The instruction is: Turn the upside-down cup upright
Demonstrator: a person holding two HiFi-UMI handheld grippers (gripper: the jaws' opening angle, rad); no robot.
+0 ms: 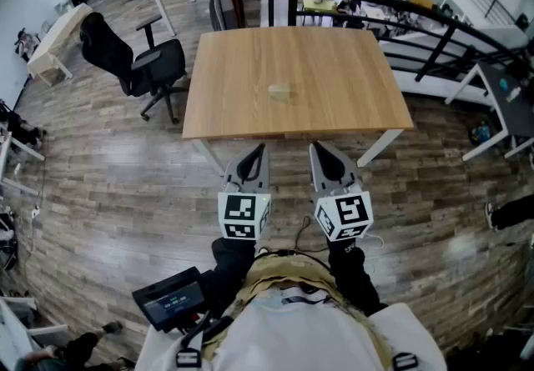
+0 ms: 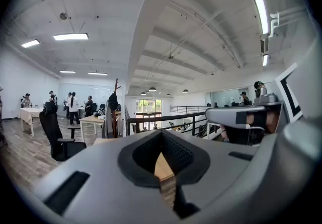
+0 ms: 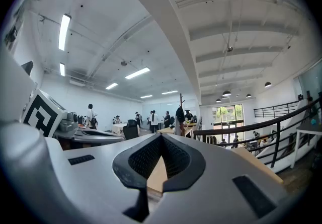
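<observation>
Wooden table (image 1: 234,69), 1 cup (image 1: 279,92) on it, left tongs (image 1: 261,147), right tongs (image 1: 315,147), the 2 pressed together, empty

**Open office around a bare wooden table**

A light wooden table (image 1: 250,77) on white legs stands on a wood-plank floor (image 1: 108,186). A black office chair (image 1: 142,61) sits just beside the table's left edge, turned away from it. Behind the table a black railing (image 1: 400,7) runs across to the right. Further desks (image 1: 54,40) stand well apart at the far left, with people (image 2: 70,104) near them. Ceiling strip lights (image 2: 70,36) are lit.
</observation>
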